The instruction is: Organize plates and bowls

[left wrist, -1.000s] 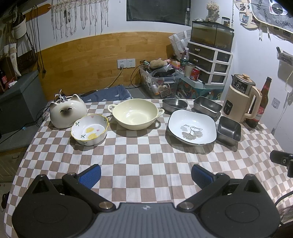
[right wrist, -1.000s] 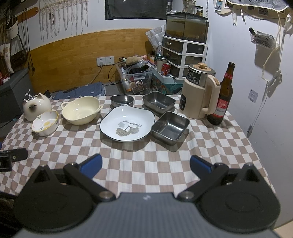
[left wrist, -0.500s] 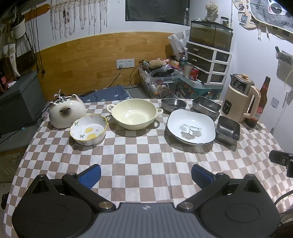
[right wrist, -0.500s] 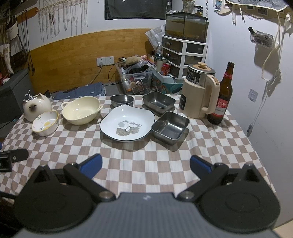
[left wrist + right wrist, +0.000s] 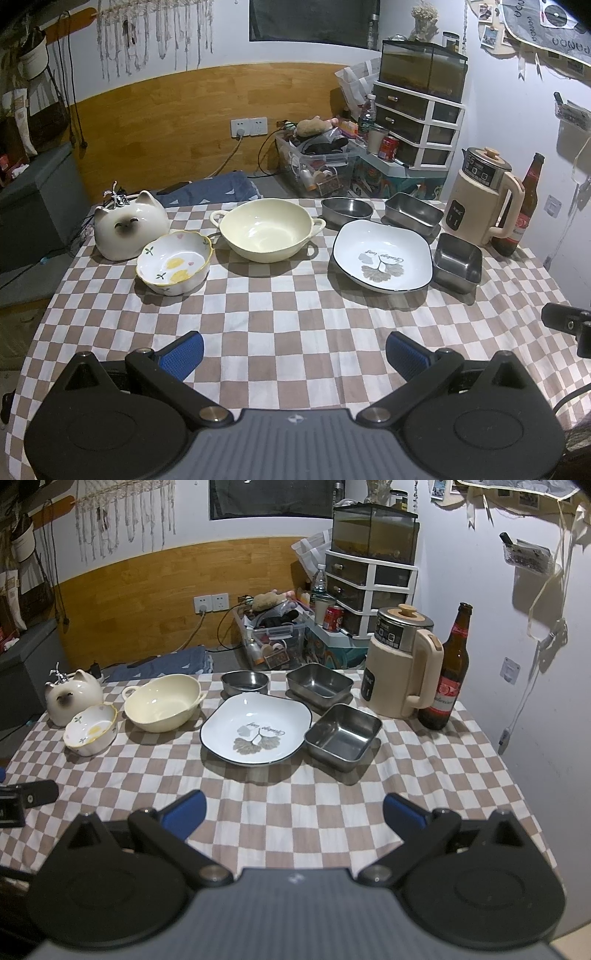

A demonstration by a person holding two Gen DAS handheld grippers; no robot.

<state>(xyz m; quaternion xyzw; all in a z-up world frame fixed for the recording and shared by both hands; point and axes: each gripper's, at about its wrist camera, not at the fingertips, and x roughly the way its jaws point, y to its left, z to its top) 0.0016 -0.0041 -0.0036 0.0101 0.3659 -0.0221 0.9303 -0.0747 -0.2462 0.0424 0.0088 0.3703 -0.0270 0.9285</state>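
Grippers: our left gripper (image 5: pixel 294 347) and right gripper (image 5: pixel 293 810) both hang over the near edge of the checked tablecloth (image 5: pixel 295 314), jaws spread wide, nothing between the blue pads (image 5: pixel 181 354). We judge no piece has been taken up yet.

Ceramics, left view: floral scalloped bowl (image 5: pixel 173 263) at 11 o'clock, touching or just beside the cat-shaped jar (image 5: pixel 127 225); cream two-handled bowl (image 5: pixel 266 229) at 12 o'clock; white ginkgo-print plate (image 5: pixel 382 256) at 1 o'clock.

Steel, right view: square steel dish (image 5: pixel 342 732) just beside the plate's right rim at 1 o'clock; rectangular steel tray (image 5: pixel 319 684) and round steel bowl (image 5: pixel 245 682) behind it, at 12 o'clock.

Handling, ceramics: we expect these to be stiff, glazed, slippery and chippable. We would pinch the rim wall, or the cream bowl's loop handle (image 5: pixel 318 223), and set down gently.

Handling, steel: we judge them light, rigid, smooth, likely to slide on cloth. Take one upright side wall.

Hazards: soy-milk maker (image 5: pixel 402 664) and beer bottle (image 5: pixel 448 672) stand near the steel pieces at 2 o'clock; the bottle looks easy to tip.
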